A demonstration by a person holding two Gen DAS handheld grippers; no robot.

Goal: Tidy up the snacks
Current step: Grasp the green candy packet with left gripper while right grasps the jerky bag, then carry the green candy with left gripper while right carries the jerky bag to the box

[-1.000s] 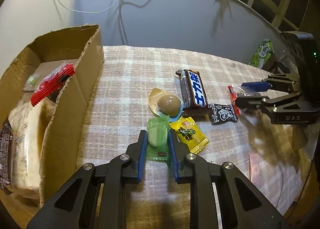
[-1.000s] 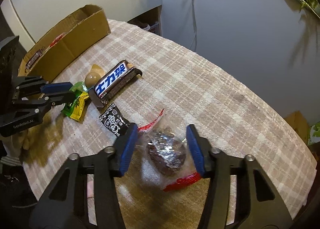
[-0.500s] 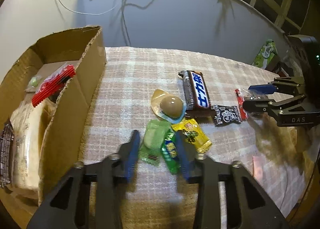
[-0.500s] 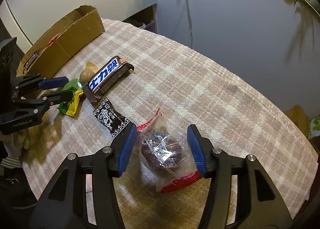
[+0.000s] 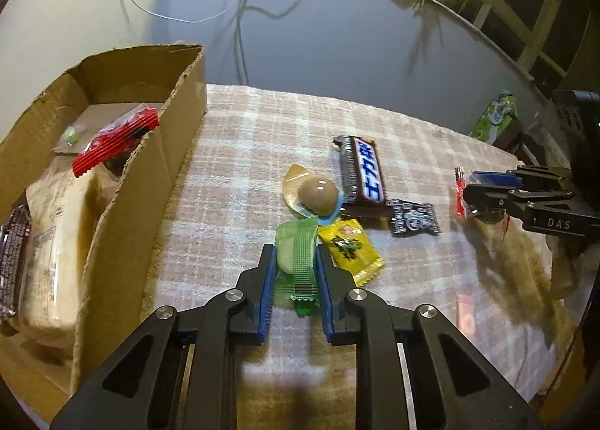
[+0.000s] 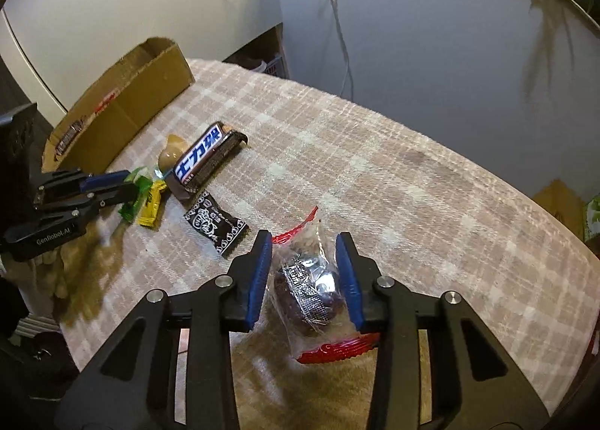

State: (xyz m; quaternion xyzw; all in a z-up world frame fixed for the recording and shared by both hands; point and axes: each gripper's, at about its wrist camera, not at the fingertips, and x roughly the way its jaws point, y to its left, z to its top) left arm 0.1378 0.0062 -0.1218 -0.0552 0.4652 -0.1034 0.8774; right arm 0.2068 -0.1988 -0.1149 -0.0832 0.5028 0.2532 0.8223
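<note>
On the checked tablecloth [image 5: 240, 167], the left gripper [image 5: 294, 272] pinches a green candy [image 5: 296, 257]. The right gripper [image 6: 303, 272], jaws just closing, squeezes a clear cake packet [image 6: 311, 291]; its slick film might slip free.

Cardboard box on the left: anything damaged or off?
Yes. The cardboard box has a ragged, torn near wall, dipping into a notch beside the red-edged packet inside. Snacks inside look intact.

Small pale-green item [image 5: 70, 134] in box: unidentifiable
</note>
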